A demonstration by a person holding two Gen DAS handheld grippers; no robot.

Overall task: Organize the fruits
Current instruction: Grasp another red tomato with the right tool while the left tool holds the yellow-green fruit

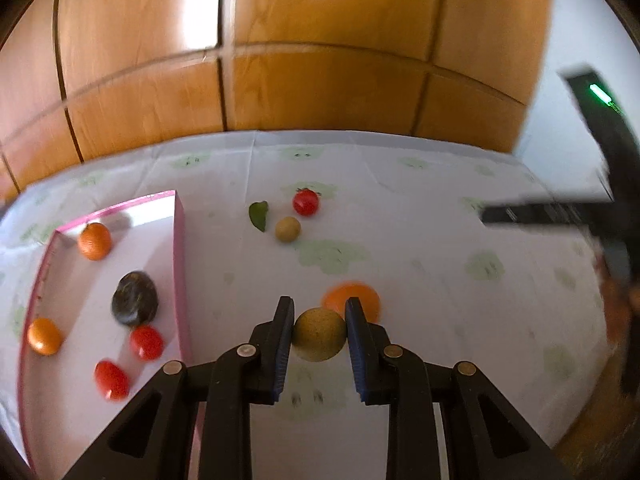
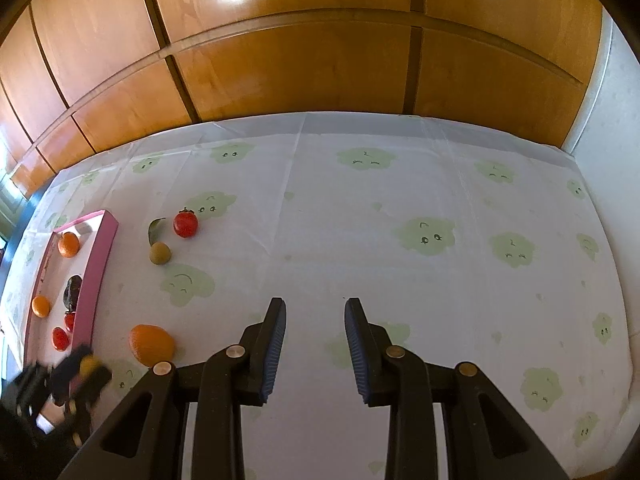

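Yellow-green round fruit [image 1: 319,334] clamped at its widest middle in left gripper [image 1: 319,334], near pink tray [image 1: 179,240] toward table's left edge. Looks light, smooth, prone to rolling: gentle squeeze. Right gripper [image 2: 315,344] closed down, gripping nothing.

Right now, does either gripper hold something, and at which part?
The left gripper holds a round yellow-green fruit by its two sides, between the pads. The right gripper holds nothing.
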